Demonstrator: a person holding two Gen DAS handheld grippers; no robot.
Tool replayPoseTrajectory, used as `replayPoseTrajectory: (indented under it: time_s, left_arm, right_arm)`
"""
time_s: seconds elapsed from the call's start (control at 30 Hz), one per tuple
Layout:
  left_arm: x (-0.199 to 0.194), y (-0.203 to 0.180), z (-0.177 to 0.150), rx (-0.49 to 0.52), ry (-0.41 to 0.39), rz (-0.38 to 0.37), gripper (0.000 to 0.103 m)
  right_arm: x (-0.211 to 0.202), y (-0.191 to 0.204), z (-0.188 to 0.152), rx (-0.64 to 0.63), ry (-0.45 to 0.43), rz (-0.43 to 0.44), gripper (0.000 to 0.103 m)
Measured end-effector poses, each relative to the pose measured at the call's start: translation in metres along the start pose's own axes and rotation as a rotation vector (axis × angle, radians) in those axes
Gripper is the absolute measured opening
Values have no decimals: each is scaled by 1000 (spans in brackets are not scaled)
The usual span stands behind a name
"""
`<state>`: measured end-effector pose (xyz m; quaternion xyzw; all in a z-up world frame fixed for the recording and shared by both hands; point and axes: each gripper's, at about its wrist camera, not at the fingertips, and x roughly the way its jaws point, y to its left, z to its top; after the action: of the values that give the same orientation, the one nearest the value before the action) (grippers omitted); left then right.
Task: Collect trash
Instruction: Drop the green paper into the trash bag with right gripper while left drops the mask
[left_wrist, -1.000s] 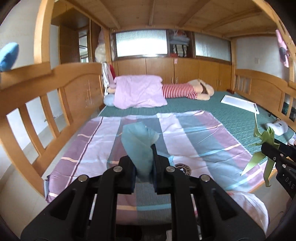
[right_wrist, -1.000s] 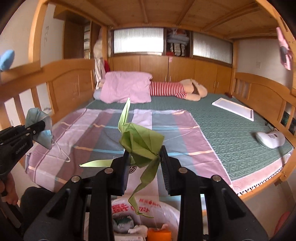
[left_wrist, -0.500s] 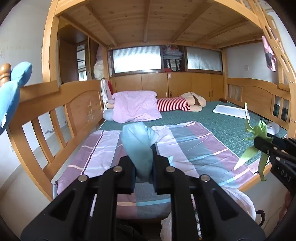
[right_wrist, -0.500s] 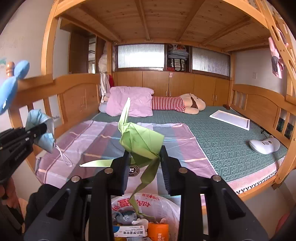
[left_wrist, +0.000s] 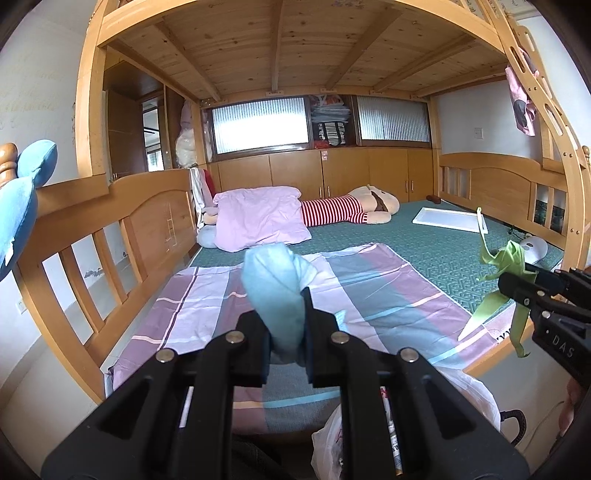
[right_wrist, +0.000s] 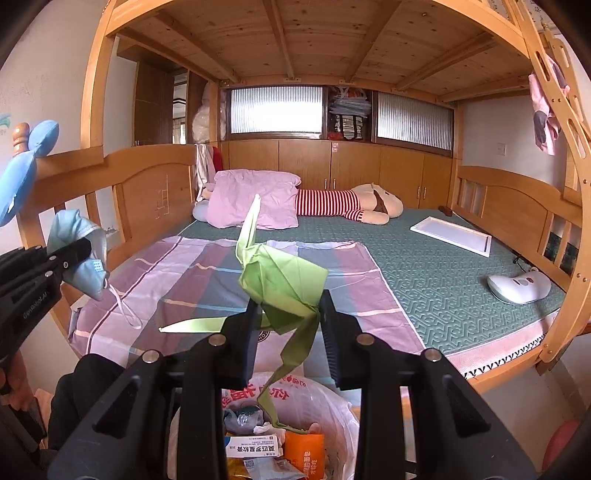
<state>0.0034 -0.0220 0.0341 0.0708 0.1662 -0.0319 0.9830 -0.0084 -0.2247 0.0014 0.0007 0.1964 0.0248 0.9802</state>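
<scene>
My left gripper (left_wrist: 286, 325) is shut on a crumpled light blue face mask (left_wrist: 275, 288), whose ear loop dangles in the right wrist view (right_wrist: 79, 254). My right gripper (right_wrist: 288, 321) is shut on a green folded paper figure (right_wrist: 282, 277); its long strips hang down over a white trash bag (right_wrist: 295, 406) with several scraps and packets inside. In the left wrist view the same green paper figure (left_wrist: 508, 266) shows at the right, held in the right gripper (left_wrist: 524, 291), and the bag's rim (left_wrist: 465, 384) lies below.
Both grippers are off the near edge of a wooden bunk bed (right_wrist: 524, 365). On it lie a striped pink and grey sheet (left_wrist: 229, 306), a pink pillow (right_wrist: 251, 199), a plush toy in red stripes (right_wrist: 347, 206), a white board (right_wrist: 450, 236) and a white gadget (right_wrist: 517, 288).
Both grippers have drawn back from the bed and risen a little, each still holding its item. The trash bag has come further into view below them.
</scene>
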Motion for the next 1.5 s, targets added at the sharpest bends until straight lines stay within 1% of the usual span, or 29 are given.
replayPoseTrajectory:
  time_s: [0.13, 0.33, 0.47, 0.57, 0.67, 0.73, 0.9, 0.93, 0.97, 1.0, 1.03, 1.13, 1.2, 1.27, 1.37, 1.5]
  left_arm:
    - [0, 1, -1, -1, 8, -18, 15]
    - [2, -4, -4, 11, 15, -24, 15]
    - [2, -10, -6, 21, 21, -39, 15]
    - [4, -13, -8, 24, 30, -53, 15]
    - [7, -15, -10, 22, 44, -83, 15]
    - [9, -17, -12, 26, 51, -98, 15]
    - [19, -17, -19, 2, 100, -184, 15]
    - [21, -18, -20, 3, 107, -199, 15]
    - [23, -19, -22, 4, 116, -217, 14]
    - [24, -21, -24, 5, 126, -232, 15]
    - [25, -23, -26, 10, 133, -241, 15]
    - [29, -30, -31, 28, 147, -258, 15]
    - [31, -36, -36, 41, 162, -281, 15]
    - [33, -44, -41, 58, 176, -302, 15]
    - [41, -56, -52, 74, 223, -362, 14]
    - [52, -74, -69, 111, 285, -413, 15]
  right_arm:
    - [-1, 1, 0, -5, 2, -1, 32]
    - [-1, 2, -2, -17, 8, -12, 32]
    - [3, 0, -6, -13, 36, -10, 32]
    - [11, -2, -17, -6, 90, 5, 32]
    - [22, -5, -31, 10, 152, 15, 32]
    - [29, -6, -40, 27, 200, 39, 32]
    - [38, -6, -53, 42, 266, 51, 32]
    - [41, -7, -55, 48, 286, 60, 36]
    - [43, -8, -57, 53, 300, 69, 44]
    - [44, -9, -58, 62, 306, 75, 49]
    - [42, -12, -57, 75, 293, 66, 55]
    - [30, -27, -49, 115, 242, 29, 55]
    - [19, -40, -40, 145, 190, -8, 55]
    - [9, -48, -35, 159, 147, -38, 58]
    - [-5, -59, -28, 163, 89, -80, 61]
    - [-12, -66, -26, 171, 53, -102, 61]
